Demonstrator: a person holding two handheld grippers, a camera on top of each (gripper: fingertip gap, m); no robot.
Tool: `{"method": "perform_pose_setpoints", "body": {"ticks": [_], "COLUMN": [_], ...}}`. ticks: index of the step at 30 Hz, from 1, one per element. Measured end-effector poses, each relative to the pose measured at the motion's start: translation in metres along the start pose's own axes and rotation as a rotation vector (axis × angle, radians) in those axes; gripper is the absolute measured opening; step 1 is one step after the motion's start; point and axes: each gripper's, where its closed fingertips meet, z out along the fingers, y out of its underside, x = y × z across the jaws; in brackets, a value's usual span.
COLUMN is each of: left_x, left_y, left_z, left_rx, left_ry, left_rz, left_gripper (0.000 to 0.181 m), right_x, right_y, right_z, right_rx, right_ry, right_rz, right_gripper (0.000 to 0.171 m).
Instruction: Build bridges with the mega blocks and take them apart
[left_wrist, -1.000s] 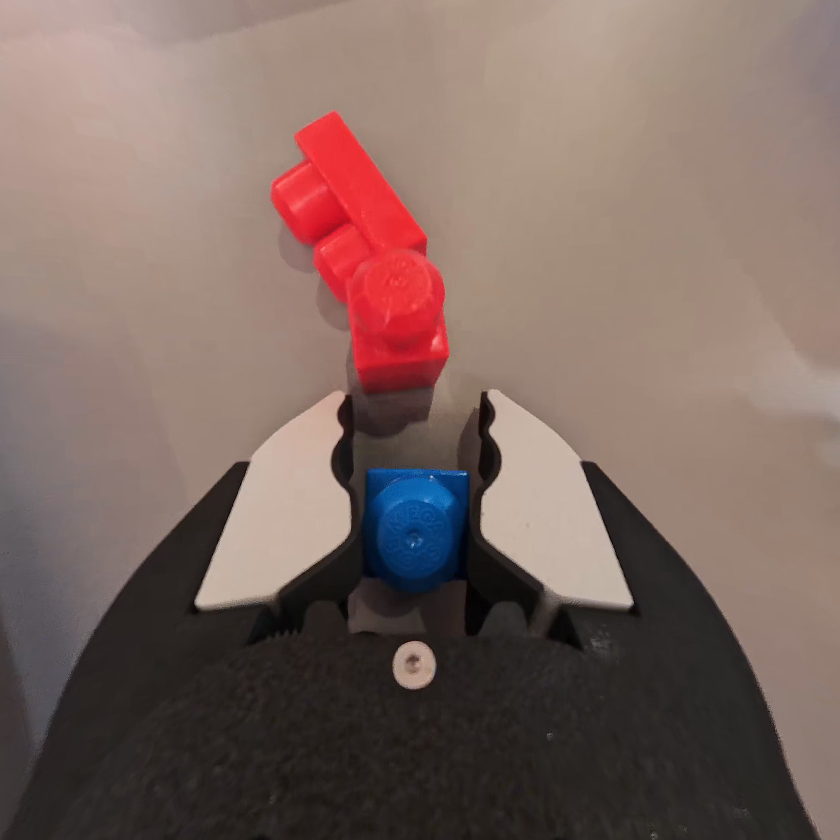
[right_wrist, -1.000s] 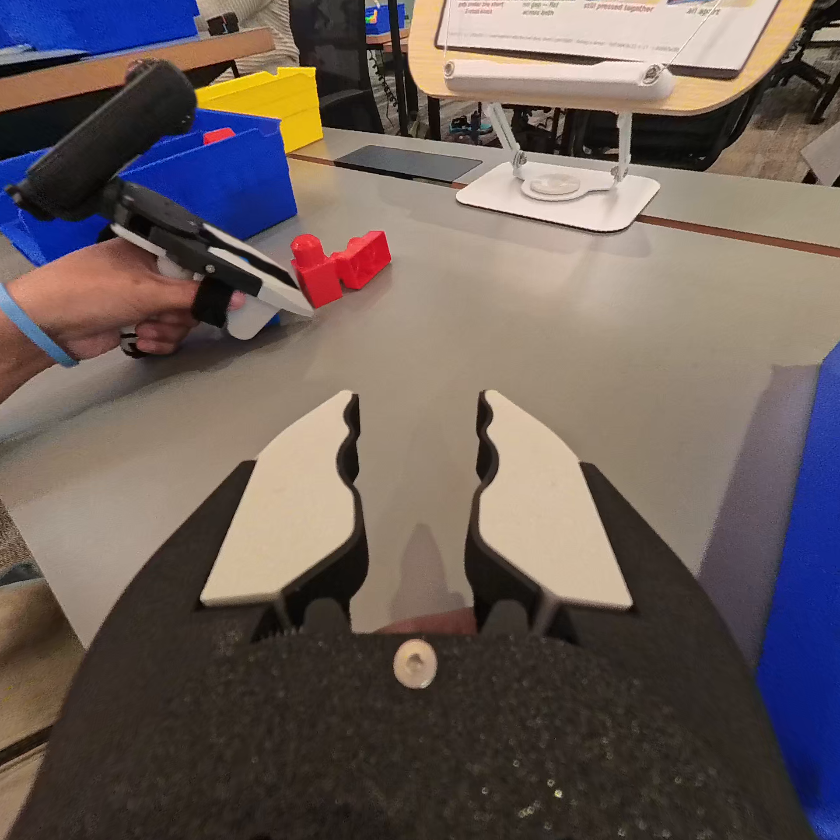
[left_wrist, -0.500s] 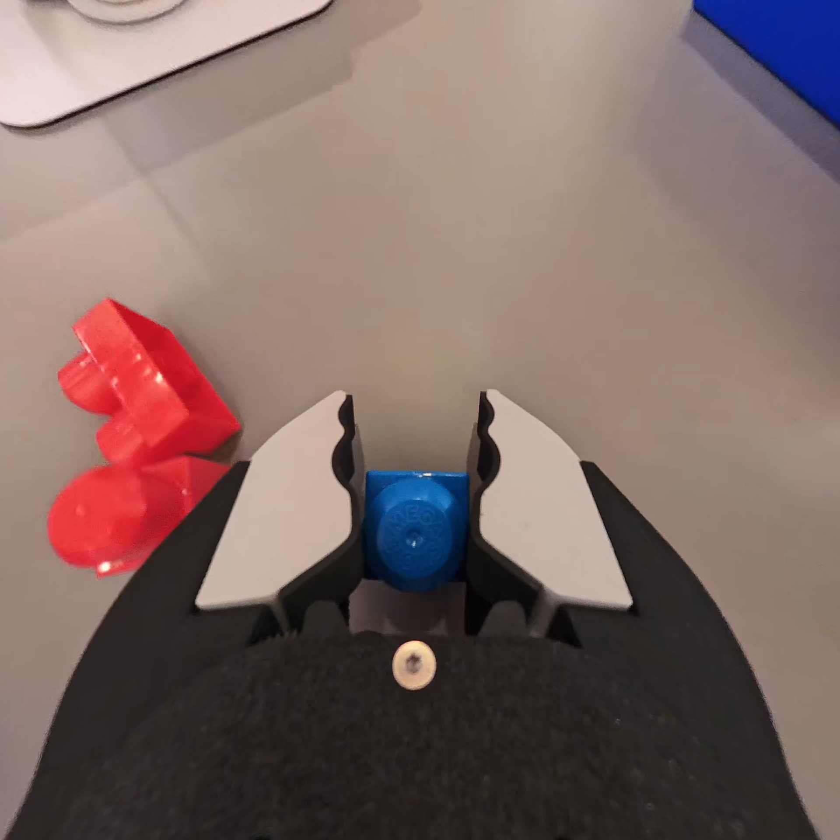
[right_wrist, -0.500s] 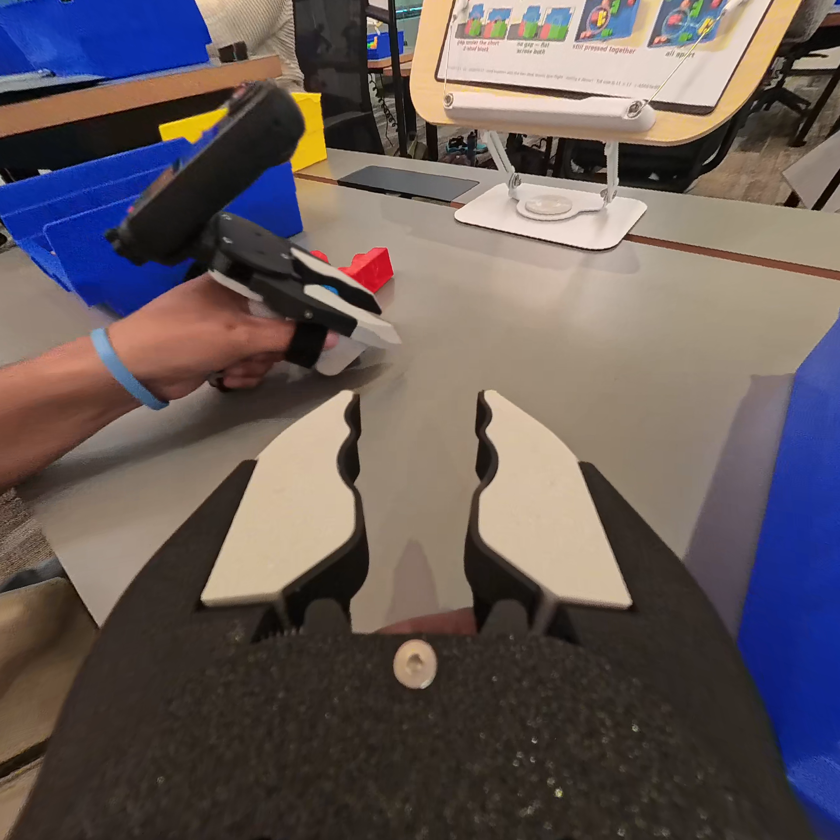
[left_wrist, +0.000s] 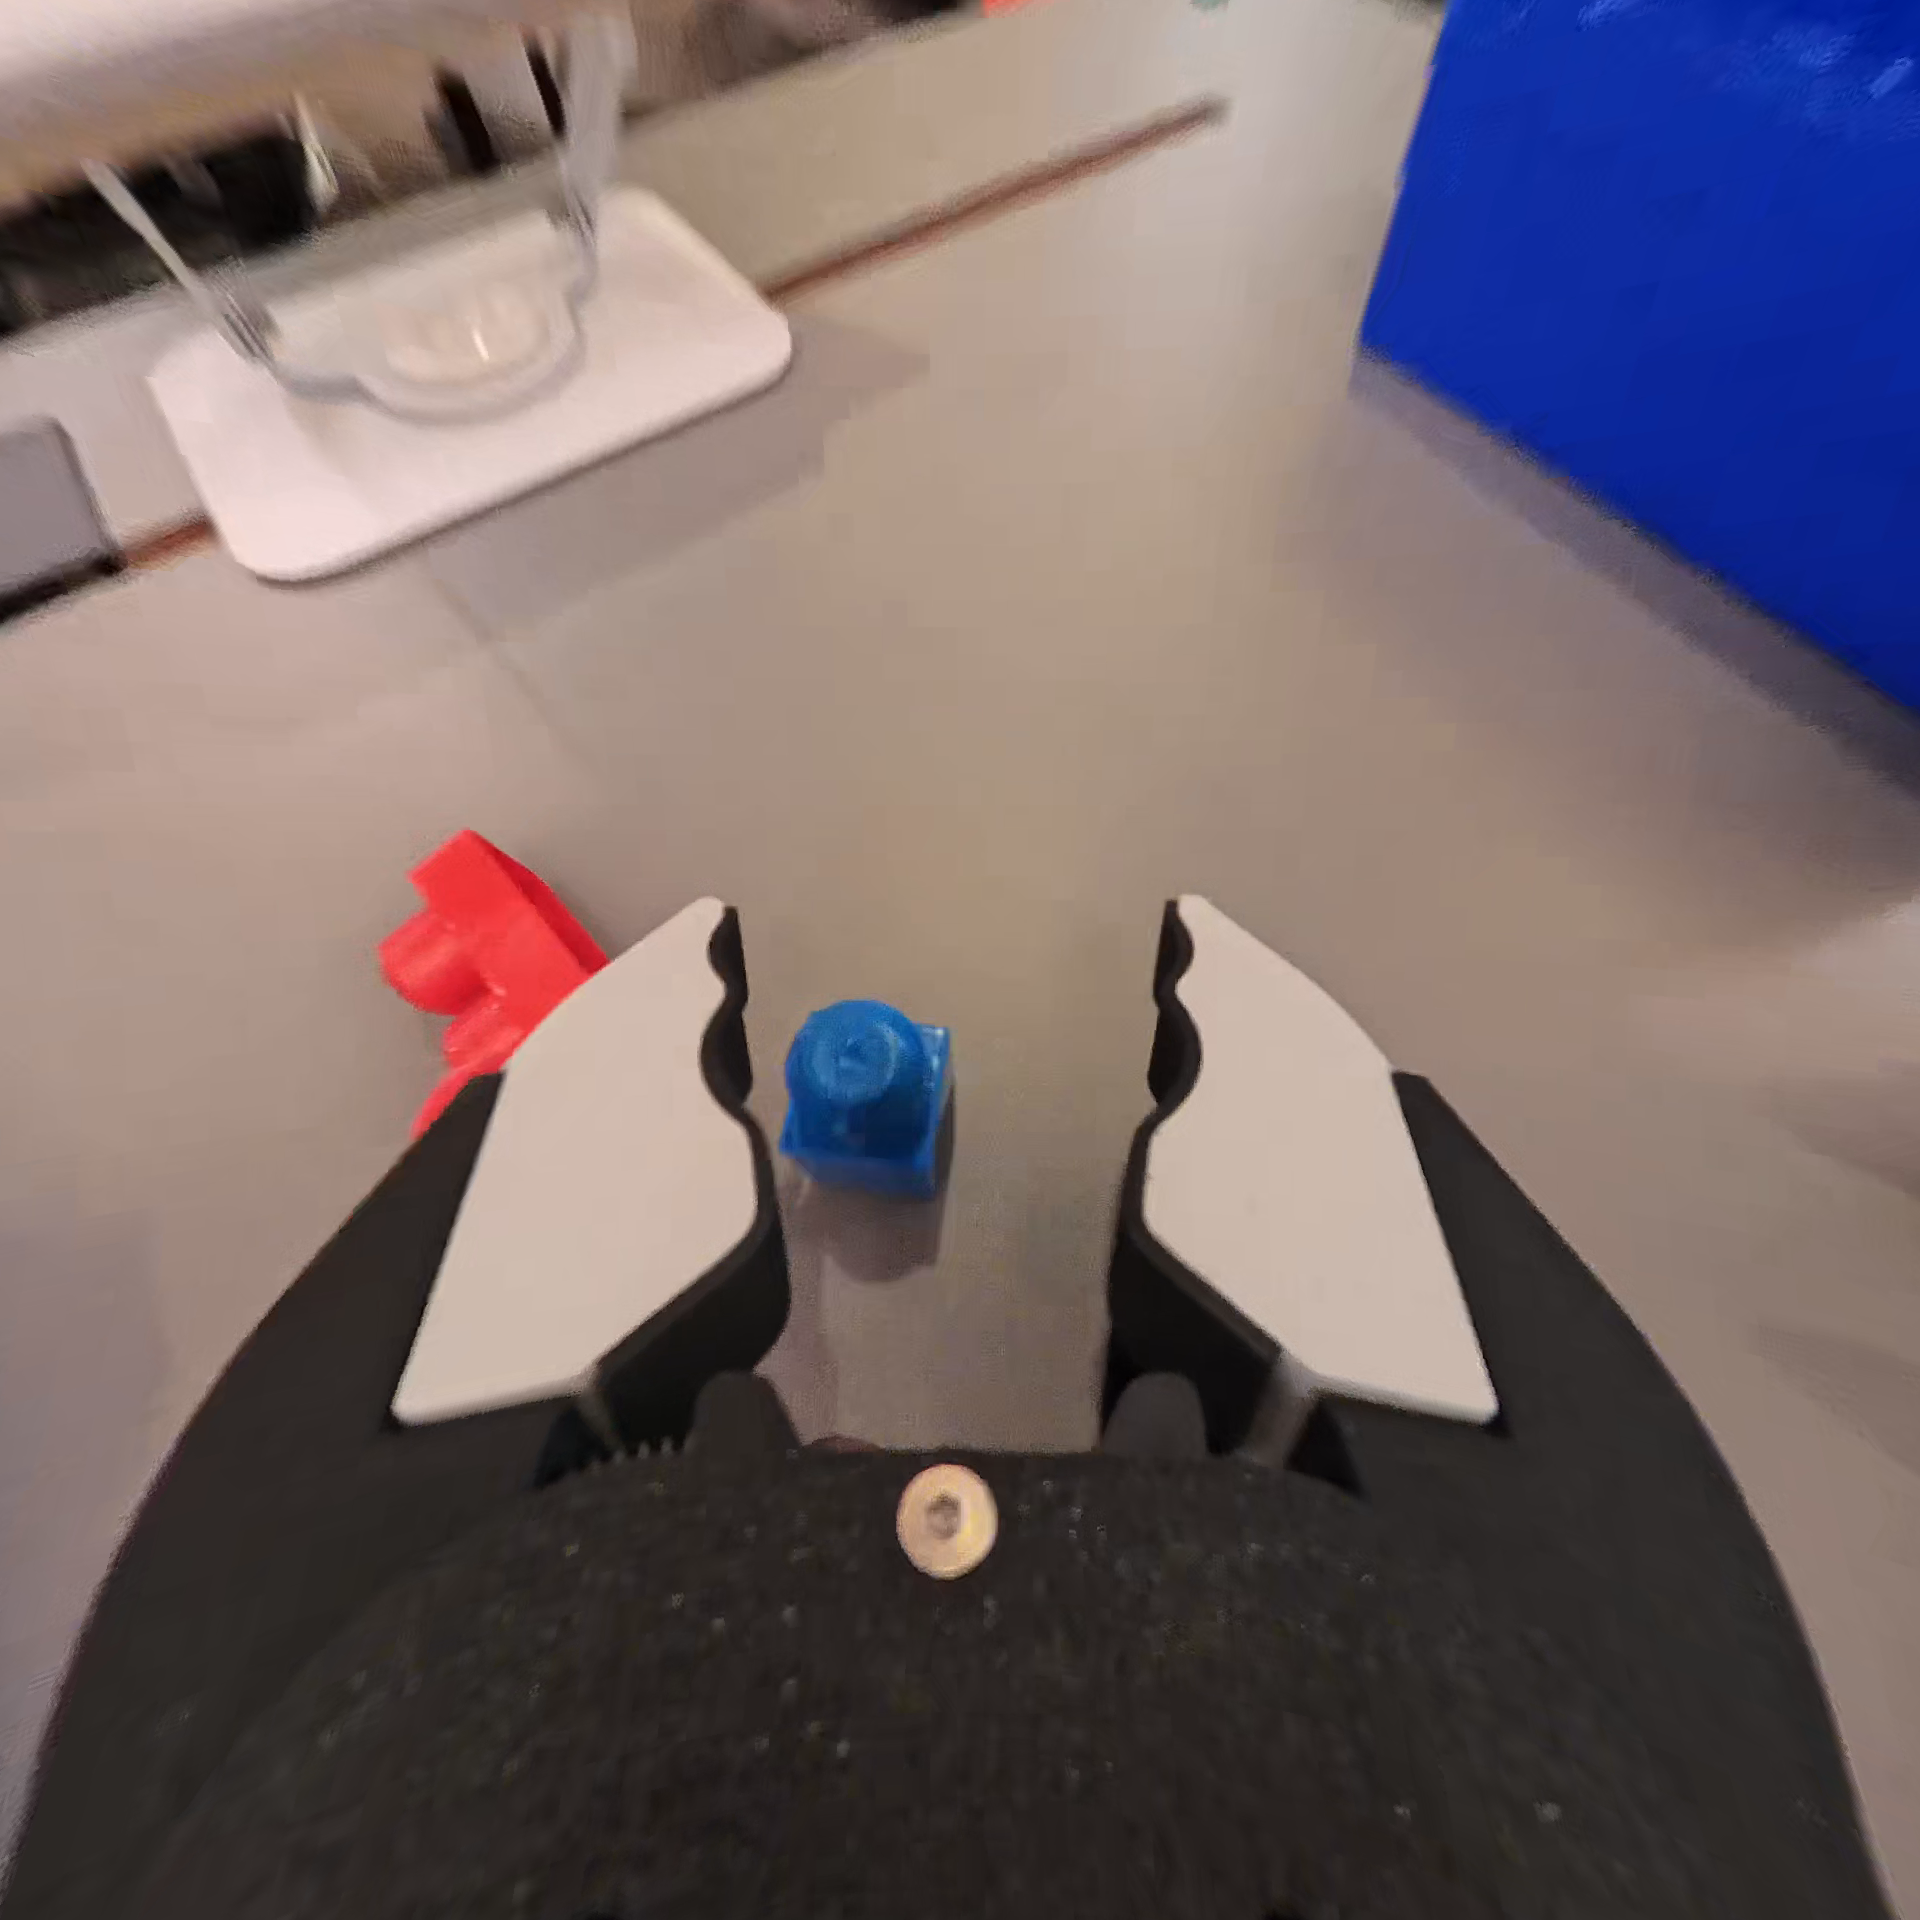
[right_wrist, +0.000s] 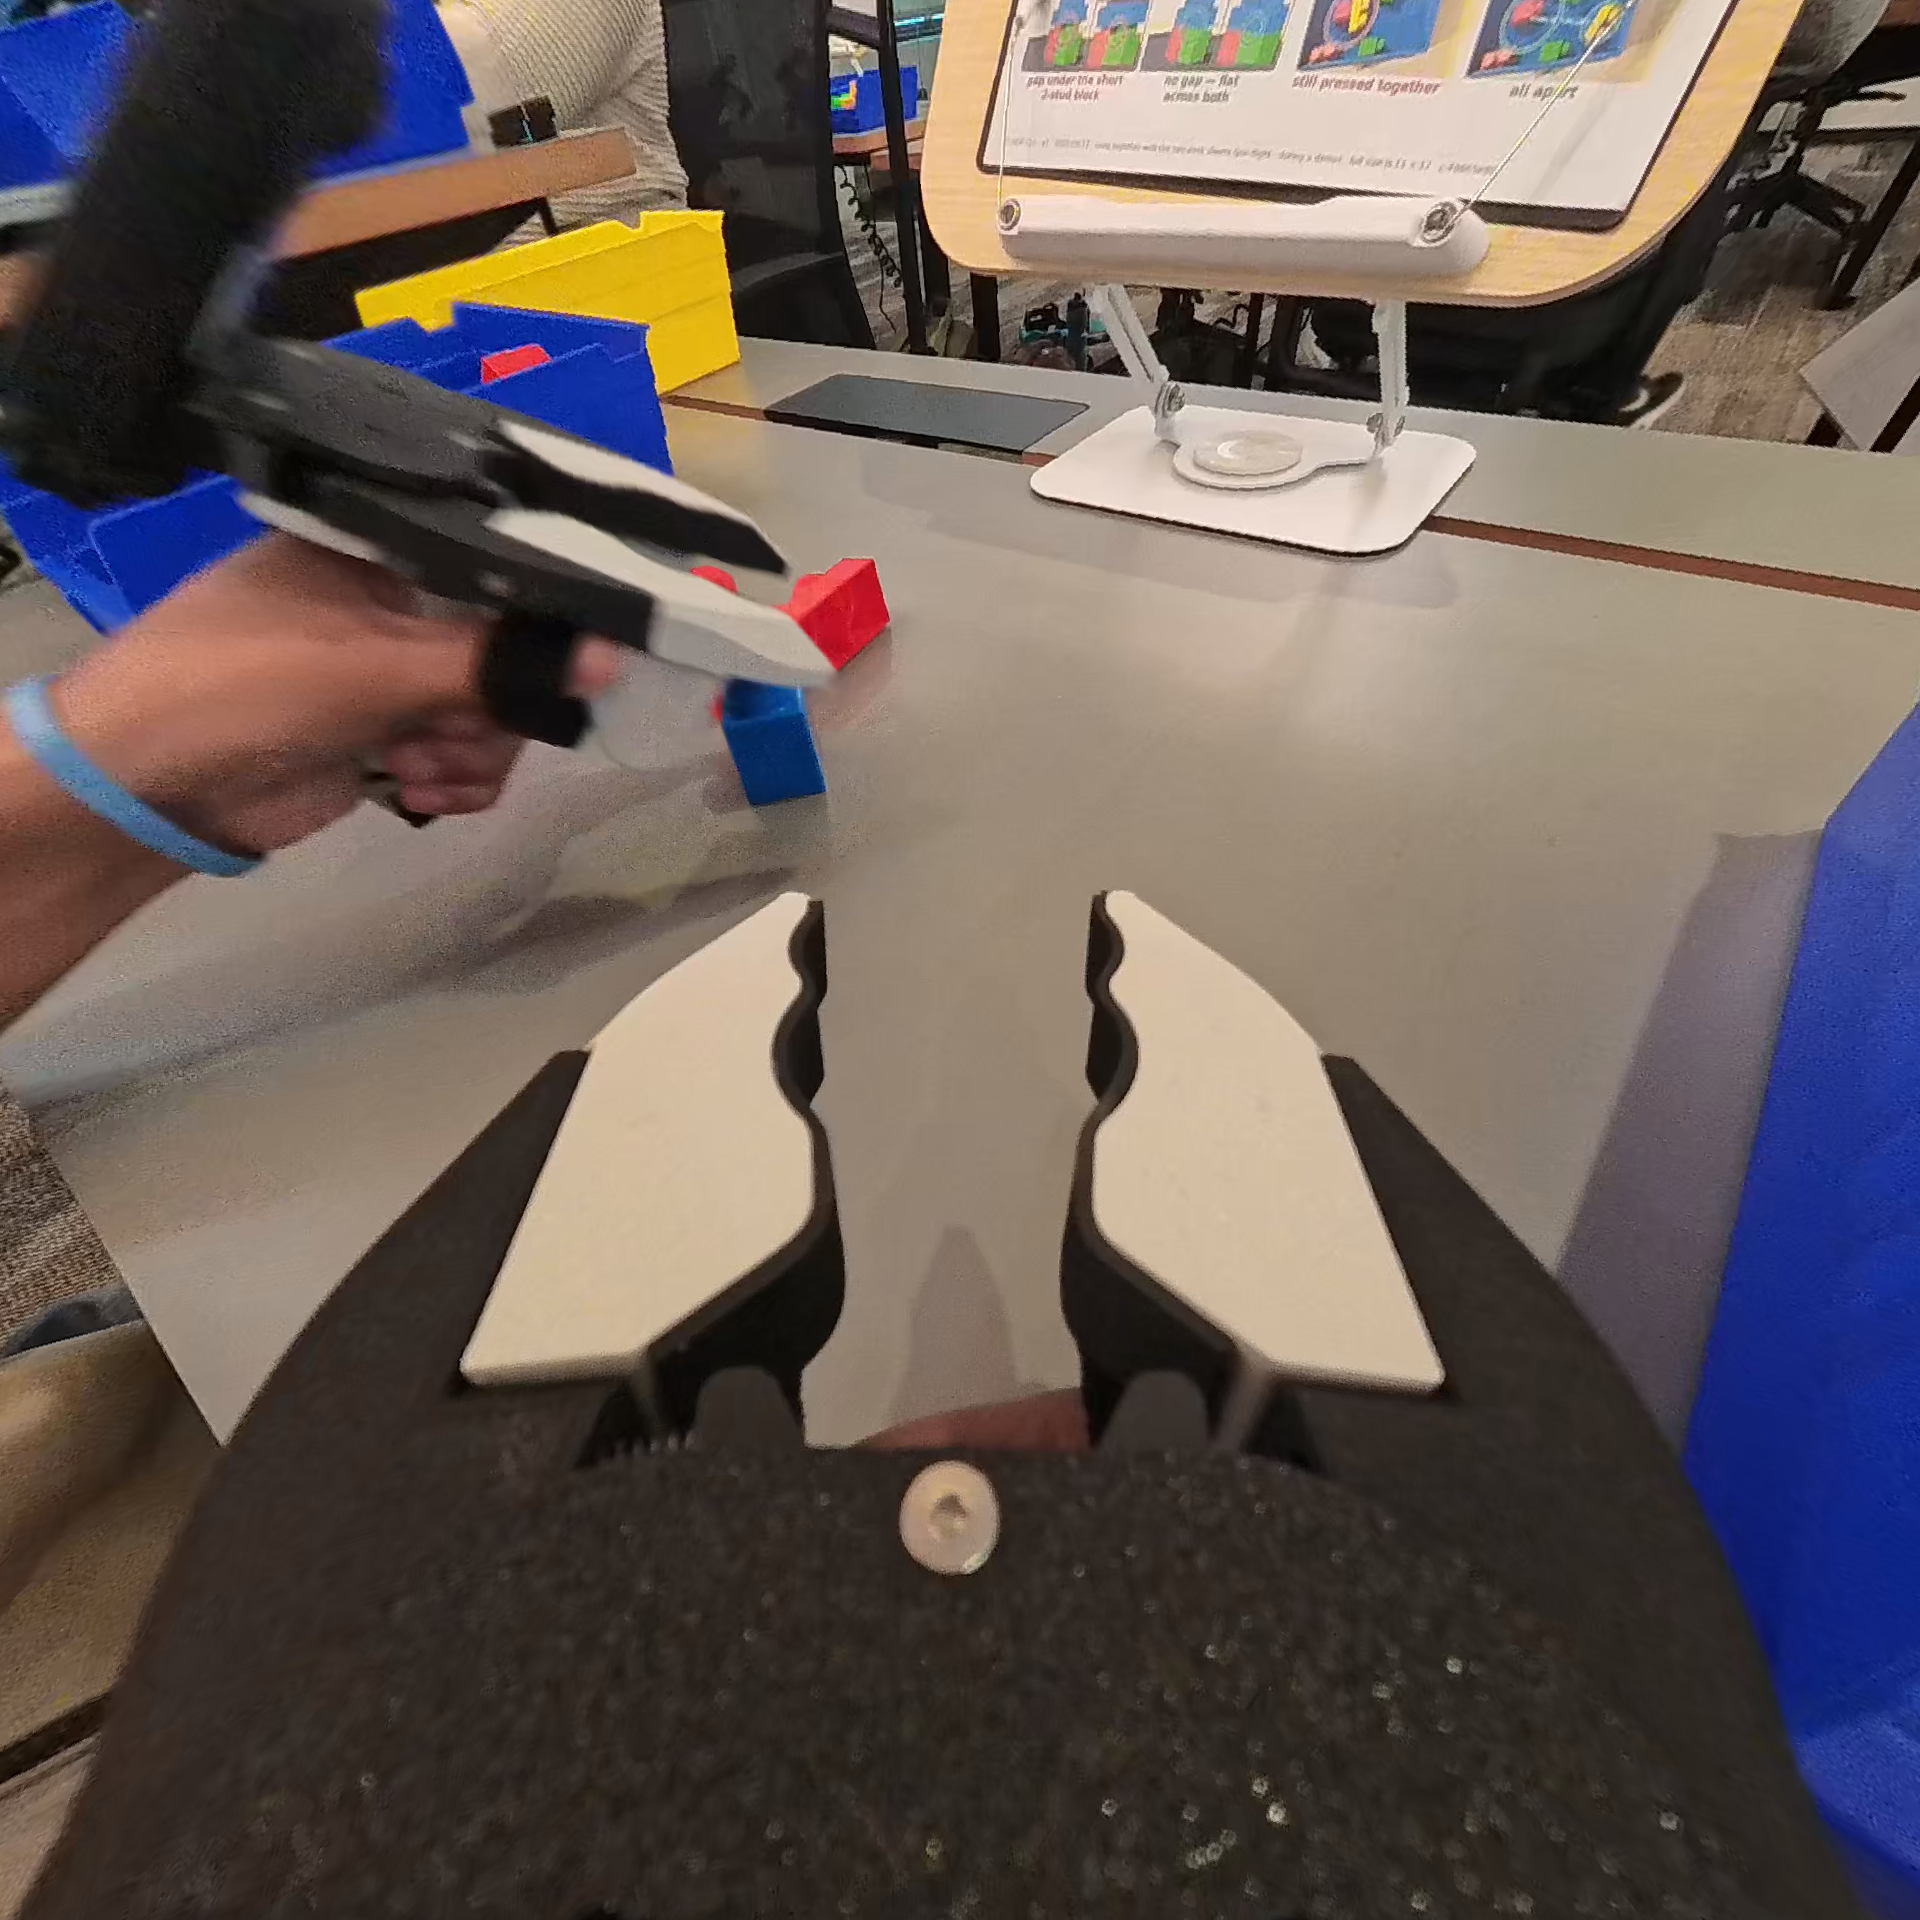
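My left gripper (left_wrist: 951, 920) is open, and a small blue block (left_wrist: 868, 1103) stands on the grey table (left_wrist: 987, 675) between its fingers with a gap on both sides. In the right wrist view the same blue block (right_wrist: 774, 743) sits on the table under the left gripper (right_wrist: 800, 613). Red blocks (left_wrist: 473, 956) lie just left of my left fingers; they also show in the right wrist view (right_wrist: 842, 608). My right gripper (right_wrist: 956, 914) is open and empty, held above the table near its front edge.
A white stand base (right_wrist: 1252, 488) carrying an instruction board (right_wrist: 1340, 125) is at the back of the table. Blue bins (right_wrist: 561, 400) and a yellow bin (right_wrist: 613, 275) sit at the left, a blue bin wall (right_wrist: 1829, 1247) at the right. A person's hand (right_wrist: 270, 707) holds the left gripper.
My left gripper swung right past the red blocks, then opened and let go of the blue block, which now stands on the table. My right gripper stayed open and barely moved.
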Motion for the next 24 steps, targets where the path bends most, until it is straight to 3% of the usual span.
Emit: {"method": "perform_pose_setpoints", "body": {"ticks": [3, 6, 9, 13, 16, 20, 24], "left_x": [-0.002, -0.003, 0.021, 0.054, 0.045, 0.033, 0.019], "left_y": [-0.002, 0.025, 0.045, 0.043, 0.046, 0.057, 0.054], "left_z": [-0.043, -0.054, -0.040, -0.015, 0.003, 0.021, 0.027], "left_rx": [0.087, 0.059, 0.029, 0.007, -0.065, -0.173, -0.177], "left_ry": [-0.071, -0.129, -0.038, 0.038, -0.061, -0.073, -0.119], "left_rz": [-0.014, -0.069, -0.077, -0.090, -0.114, -0.164, -0.163], "left_gripper": [0.074, 0.070, 0.040, 0.002, 0.000, 0.000, 0.000], "right_x": [0.002, 0.001, -0.001, -0.001, 0.001, 0.005, 0.008], "right_y": [0.001, 0.002, 0.004, 0.002, -0.002, -0.002, 0.000], "right_z": [0.000, 0.001, 0.002, 0.000, -0.003, -0.005, -0.004], "right_rx": [0.001, -0.003, -0.012, -0.007, 0.004, 0.006, 0.005], "right_ry": [0.004, 0.001, 0.000, 0.007, 0.015, 0.021, 0.019], "right_rz": [0.004, 0.006, 0.001, -0.011, -0.010, -0.005, 0.007], "right_gripper": [0.048, 0.048, 0.048, 0.048, 0.048, 0.048, 0.048]}}
